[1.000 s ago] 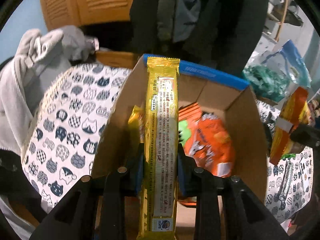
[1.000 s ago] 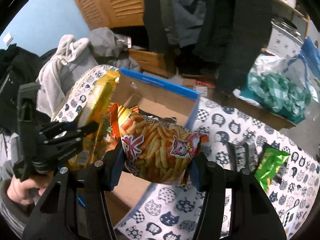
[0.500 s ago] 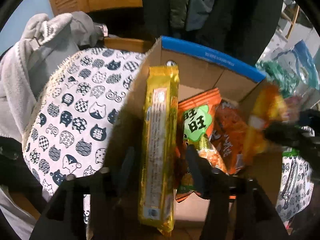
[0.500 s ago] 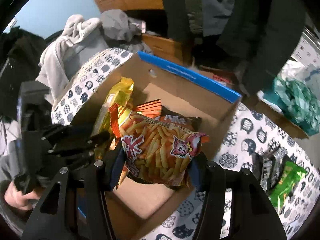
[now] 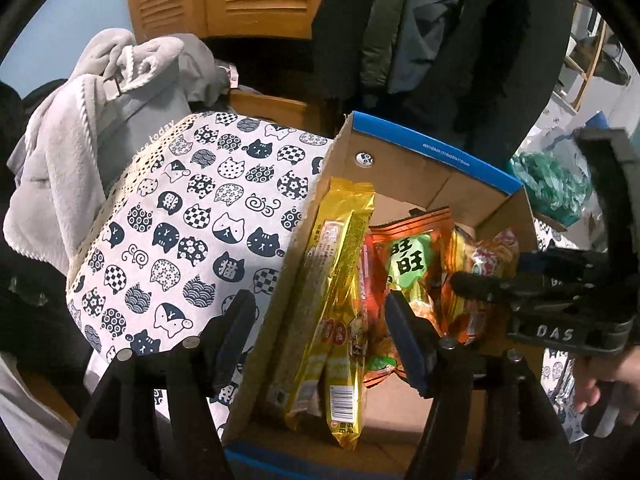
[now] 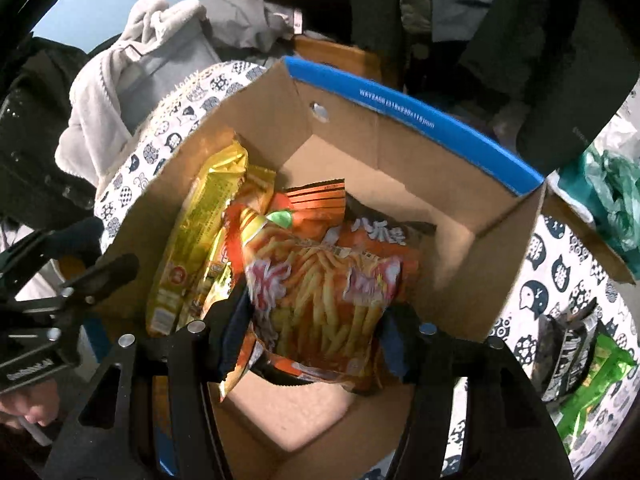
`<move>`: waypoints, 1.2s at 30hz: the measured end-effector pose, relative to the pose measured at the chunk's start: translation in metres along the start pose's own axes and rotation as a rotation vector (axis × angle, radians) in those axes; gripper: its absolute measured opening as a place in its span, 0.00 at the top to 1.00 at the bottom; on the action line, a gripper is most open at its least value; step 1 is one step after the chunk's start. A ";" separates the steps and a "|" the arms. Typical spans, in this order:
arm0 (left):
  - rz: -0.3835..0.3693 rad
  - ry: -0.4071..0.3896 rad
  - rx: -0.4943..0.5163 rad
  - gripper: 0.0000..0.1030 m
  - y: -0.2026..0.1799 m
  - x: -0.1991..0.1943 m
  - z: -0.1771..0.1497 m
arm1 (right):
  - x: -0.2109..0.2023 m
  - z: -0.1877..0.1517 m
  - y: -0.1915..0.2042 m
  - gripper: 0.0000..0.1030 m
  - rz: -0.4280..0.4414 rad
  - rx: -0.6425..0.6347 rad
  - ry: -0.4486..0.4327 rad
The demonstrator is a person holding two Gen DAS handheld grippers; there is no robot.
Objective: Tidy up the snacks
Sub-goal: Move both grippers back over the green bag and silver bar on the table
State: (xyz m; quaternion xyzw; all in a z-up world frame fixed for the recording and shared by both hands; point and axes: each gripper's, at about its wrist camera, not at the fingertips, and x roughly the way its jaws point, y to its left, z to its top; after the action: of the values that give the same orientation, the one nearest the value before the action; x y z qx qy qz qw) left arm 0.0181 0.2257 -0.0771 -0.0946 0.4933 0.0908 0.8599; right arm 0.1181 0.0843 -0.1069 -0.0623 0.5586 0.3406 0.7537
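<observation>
A cardboard box [image 5: 432, 168] with a blue rim holds several snack packs. The long gold pack [image 5: 336, 304] leans against the box's left wall, free of my fingers; it also shows in the right wrist view [image 6: 196, 240]. My left gripper [image 5: 320, 340] is open, its fingers either side of the box's left wall. My right gripper [image 6: 312, 340] is shut on the fries bag [image 6: 320, 292] and holds it low inside the box [image 6: 400, 120], over orange packs [image 6: 316, 204]. The right gripper shows in the left view [image 5: 472, 284] at the box's right side.
The box stands on a cat-print cloth [image 5: 180, 220]. More snack packs, green and black [image 6: 580, 356], lie on the cloth right of the box. A grey towel [image 5: 80, 128], hanging coats [image 5: 440, 40] and a green bag [image 5: 552, 184] stand behind.
My left gripper opened, let go of the gold pack in the box, and pulled back. My right gripper carried the fries bag from above the box down into it.
</observation>
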 end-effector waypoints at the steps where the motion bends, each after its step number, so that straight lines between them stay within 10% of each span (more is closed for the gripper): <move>1: -0.007 -0.003 -0.004 0.33 0.000 -0.001 0.000 | 0.001 0.000 0.000 0.41 -0.002 -0.001 0.008; 15: -0.067 -0.062 -0.013 0.33 -0.021 -0.019 0.005 | -0.069 -0.009 0.001 0.25 -0.050 -0.023 -0.139; 36: -0.217 -0.051 0.245 0.30 -0.166 -0.037 -0.017 | -0.169 -0.112 -0.109 0.24 -0.235 0.268 -0.216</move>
State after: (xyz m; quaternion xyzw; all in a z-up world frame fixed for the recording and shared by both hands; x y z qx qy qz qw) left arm 0.0269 0.0589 -0.0420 -0.0392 0.4656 -0.0610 0.8820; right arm 0.0677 -0.1267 -0.0301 0.0108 0.5038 0.1776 0.8453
